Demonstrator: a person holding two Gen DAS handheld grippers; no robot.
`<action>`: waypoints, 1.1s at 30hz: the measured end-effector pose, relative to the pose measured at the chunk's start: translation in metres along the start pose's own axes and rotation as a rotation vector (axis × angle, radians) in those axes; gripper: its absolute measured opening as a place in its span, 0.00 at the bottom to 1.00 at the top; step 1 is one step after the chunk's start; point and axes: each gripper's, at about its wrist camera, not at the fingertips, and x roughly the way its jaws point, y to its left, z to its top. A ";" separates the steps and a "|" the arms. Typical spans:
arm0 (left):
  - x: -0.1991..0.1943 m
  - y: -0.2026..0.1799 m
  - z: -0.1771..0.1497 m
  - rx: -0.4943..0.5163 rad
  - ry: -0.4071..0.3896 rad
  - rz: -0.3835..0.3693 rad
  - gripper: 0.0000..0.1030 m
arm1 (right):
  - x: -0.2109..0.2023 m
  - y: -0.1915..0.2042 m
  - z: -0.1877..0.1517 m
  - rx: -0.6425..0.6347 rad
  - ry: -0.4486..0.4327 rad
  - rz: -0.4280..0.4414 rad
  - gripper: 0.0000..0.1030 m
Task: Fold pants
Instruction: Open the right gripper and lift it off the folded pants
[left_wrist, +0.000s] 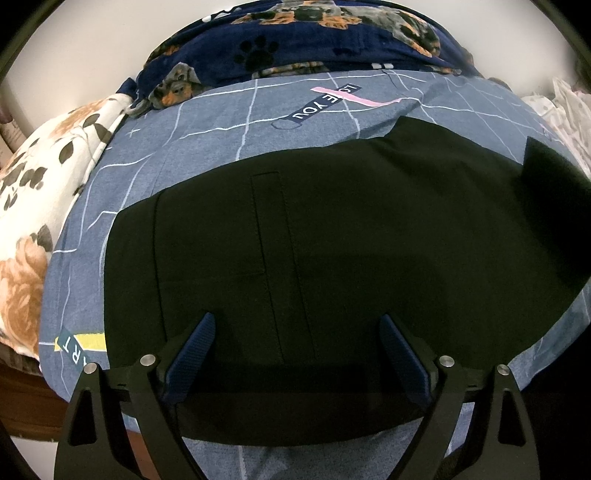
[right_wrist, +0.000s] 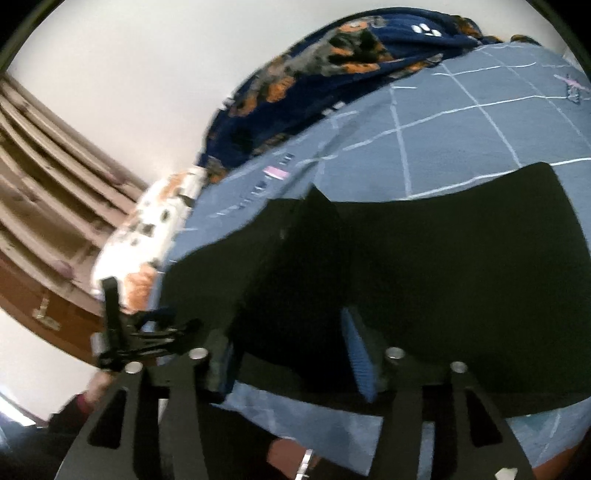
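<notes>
A bed (left_wrist: 207, 147) under a blue-grey grid-print sheet is carrying everything here, and the black pants (left_wrist: 332, 240) are lying across it, covering most of the sheet from its near edge toward the middle. In the left wrist view the trousers are lying flat, with a welt pocket and seam lines showing. Toward the right edge a flap of the same cloth is standing up or lying doubled over.

A navy dog-print blanket (left_wrist: 332, 40) is bunching along the far edge of the bed, and a floral pillow (left_wrist: 48, 184) is sitting at the far left corner. No container is showing in either view.

The left gripper (left_wrist: 295, 354) is hovering over the near edge of the pants with its jaws wide apart and nothing between the blue pads. The right gripper (right_wrist: 291, 354) is also standing with jaws apart. Black cloth is lying in the gap, but the pads are not pressing on it, though this view is blurred.

The main risk, as I judge it, is the raised flap slumping crooked now that nothing is pinching it, leaving a skewed fold. A jaw closing low could also be catching the sheet together with the trousers and dragging both. The dark cloth is hiding its own edges, so layers could be missed.
</notes>
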 end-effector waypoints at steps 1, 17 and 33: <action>0.000 0.000 -0.001 0.001 0.001 0.001 0.88 | -0.001 0.000 0.001 0.014 0.003 0.048 0.58; -0.060 -0.020 0.009 0.050 -0.196 -0.086 0.88 | -0.134 -0.110 0.021 0.280 -0.287 0.025 0.19; -0.063 -0.087 0.024 0.092 -0.134 -0.220 0.88 | -0.041 -0.135 0.076 0.095 -0.071 -0.090 0.16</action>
